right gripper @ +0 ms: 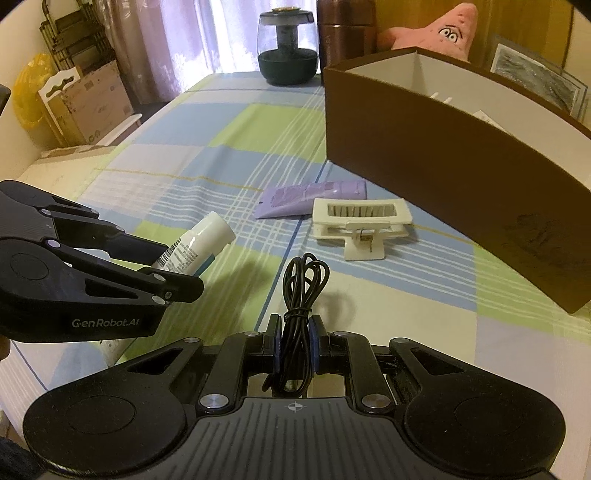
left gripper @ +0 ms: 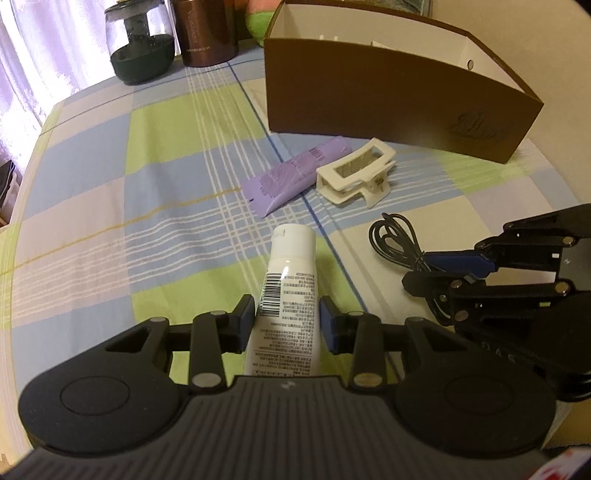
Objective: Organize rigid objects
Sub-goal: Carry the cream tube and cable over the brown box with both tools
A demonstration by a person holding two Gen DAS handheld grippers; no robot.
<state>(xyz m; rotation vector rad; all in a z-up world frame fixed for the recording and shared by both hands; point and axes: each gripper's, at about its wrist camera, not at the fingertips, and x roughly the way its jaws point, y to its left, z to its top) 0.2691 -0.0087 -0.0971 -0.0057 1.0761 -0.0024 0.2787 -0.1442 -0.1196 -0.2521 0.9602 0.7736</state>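
My left gripper (left gripper: 288,314) is shut on a white tube (left gripper: 288,291) with a barcode, cap pointing away; the same white tube (right gripper: 199,243) shows in the right wrist view between the left gripper's fingers (right gripper: 173,284). My right gripper (right gripper: 294,339) is shut on a coiled black cable (right gripper: 303,284), lifted above the cloth; in the left wrist view the cable (left gripper: 395,236) sticks out of the right gripper (left gripper: 450,269). A purple tube (left gripper: 295,171) (right gripper: 314,197) and a white hair clip (left gripper: 356,171) (right gripper: 362,221) lie on the checked cloth before an open brown box (left gripper: 399,107) (right gripper: 461,177).
At the table's far edge stand a glass-domed black device (right gripper: 288,48) (left gripper: 142,40) and a brown cylinder (left gripper: 205,31) (right gripper: 345,33). A pink plush star (right gripper: 443,29) sits behind the box. Cardboard boxes (right gripper: 92,103) stand on the floor at the left.
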